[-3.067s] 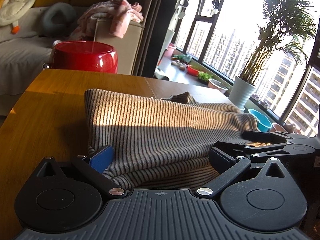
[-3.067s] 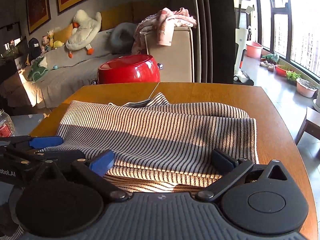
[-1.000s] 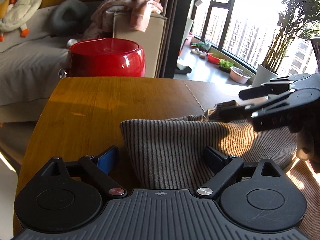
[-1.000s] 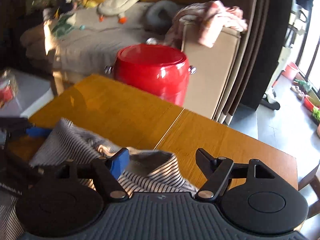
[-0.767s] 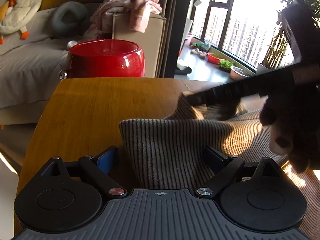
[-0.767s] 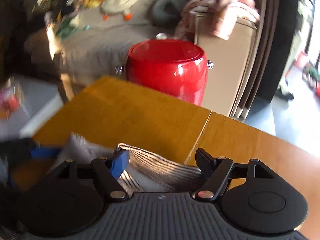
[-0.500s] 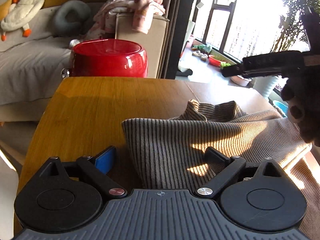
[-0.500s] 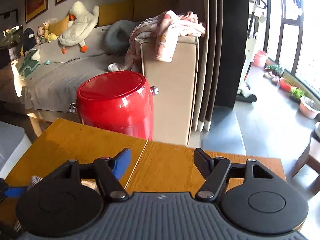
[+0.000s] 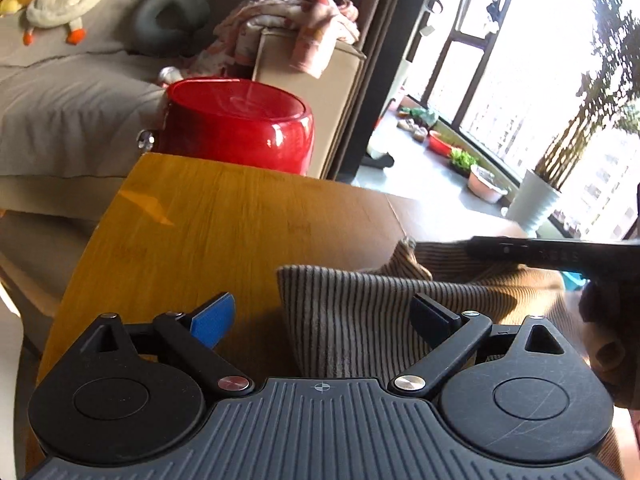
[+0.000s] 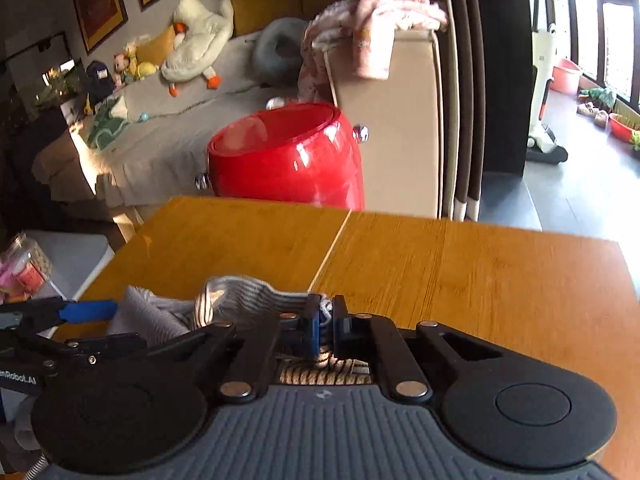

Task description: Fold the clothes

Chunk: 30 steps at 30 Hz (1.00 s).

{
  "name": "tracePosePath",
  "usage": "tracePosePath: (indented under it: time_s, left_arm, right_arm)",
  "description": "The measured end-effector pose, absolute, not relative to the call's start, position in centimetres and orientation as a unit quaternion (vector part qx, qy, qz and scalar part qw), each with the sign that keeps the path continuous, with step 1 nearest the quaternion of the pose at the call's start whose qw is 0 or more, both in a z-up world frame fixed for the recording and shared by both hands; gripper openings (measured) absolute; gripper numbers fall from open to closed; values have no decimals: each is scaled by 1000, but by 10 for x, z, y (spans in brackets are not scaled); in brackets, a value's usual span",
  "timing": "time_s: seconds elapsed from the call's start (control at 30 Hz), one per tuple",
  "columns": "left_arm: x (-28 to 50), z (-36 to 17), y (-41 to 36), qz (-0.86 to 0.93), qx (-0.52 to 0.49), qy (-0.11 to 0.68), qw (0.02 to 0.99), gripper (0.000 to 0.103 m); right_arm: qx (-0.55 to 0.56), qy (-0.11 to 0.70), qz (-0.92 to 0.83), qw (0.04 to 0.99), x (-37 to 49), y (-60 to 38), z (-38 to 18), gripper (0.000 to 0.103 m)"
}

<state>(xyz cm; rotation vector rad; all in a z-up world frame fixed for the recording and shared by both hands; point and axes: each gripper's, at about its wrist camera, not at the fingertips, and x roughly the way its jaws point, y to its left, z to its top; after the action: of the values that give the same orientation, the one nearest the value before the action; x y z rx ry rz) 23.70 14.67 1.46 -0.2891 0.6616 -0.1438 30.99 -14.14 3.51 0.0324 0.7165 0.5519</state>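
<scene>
The right gripper point(image 10: 325, 322) is clamped on an edge of the striped garment point(image 9: 360, 312), while the left gripper point(image 9: 324, 316) is spread wide over a folded corner of it, with nothing pinched. The garment is bunched on the near part of the wooden table point(image 10: 460, 272), its ribbed brown and cream stripes lit by sun. Beyond the table a red stool point(image 10: 288, 160), a cardboard box point(image 10: 396, 120) draped with pink cloth, and a grey sofa point(image 9: 60, 96) are seen.

Wooden table point(image 10: 480, 272), red drum stool point(image 9: 236, 132), grey sofa point(image 9: 60, 100), sunlit balcony windows point(image 9: 532, 60)
</scene>
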Motion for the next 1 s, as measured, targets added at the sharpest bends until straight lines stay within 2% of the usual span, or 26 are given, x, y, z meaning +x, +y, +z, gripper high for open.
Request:
tracePosePath:
  time_s: [0.1, 0.2, 0.47, 0.6, 0.63, 0.67, 0.7, 0.73, 0.77, 0.83, 0.87, 1.0]
  left_arm:
    - [224, 44, 160, -76, -165, 294, 938, 98]
    - [203, 68, 160, -87, -156, 272, 945, 99]
    - [140, 86, 129, -124, -110, 263, 951, 100]
    - [117, 75, 113, -141, -91, 298, 940, 99]
    - [112, 70, 110, -146, -80, 312, 936, 93]
    - [106, 66, 107, -149, -65, 326, 932, 81]
    - [101, 62, 104, -150, -47, 340, 927, 76]
    - [95, 58, 103, -151, -34, 353, 923, 70]
    - [90, 54, 105, -150, -31, 363, 919, 70]
    - [81, 45, 112, -147, -38, 381, 912, 70]
    - [78, 42, 116, -148, -49, 393, 906, 70]
    - [80, 26, 122, -185, -107, 443, 871, 66]
  right_arm:
    - [34, 314, 299, 900, 287, -154, 76, 5]
    - [19, 328, 327, 886, 233, -157, 69, 5]
    - [-20, 363, 401, 841, 87, -165, 50, 6]
    - [-61, 361, 405, 838, 36, -165, 38, 7]
    - [-70, 357, 405, 839, 28, -167, 40, 8]
    - [-71, 351, 405, 841, 23, -174, 45, 8]
    - [-67, 342, 400, 848, 19, -183, 52, 10]
    - [-57, 331, 379, 862, 17, -194, 60, 18]
    - [-47, 320, 358, 876, 15, -205, 69, 25]
    - [-18, 296, 288, 911, 18, -229, 80, 66]
    - [-8, 290, 258, 922, 19, -239, 81, 70]
    - [55, 345, 226, 910, 38, -257, 53, 71]
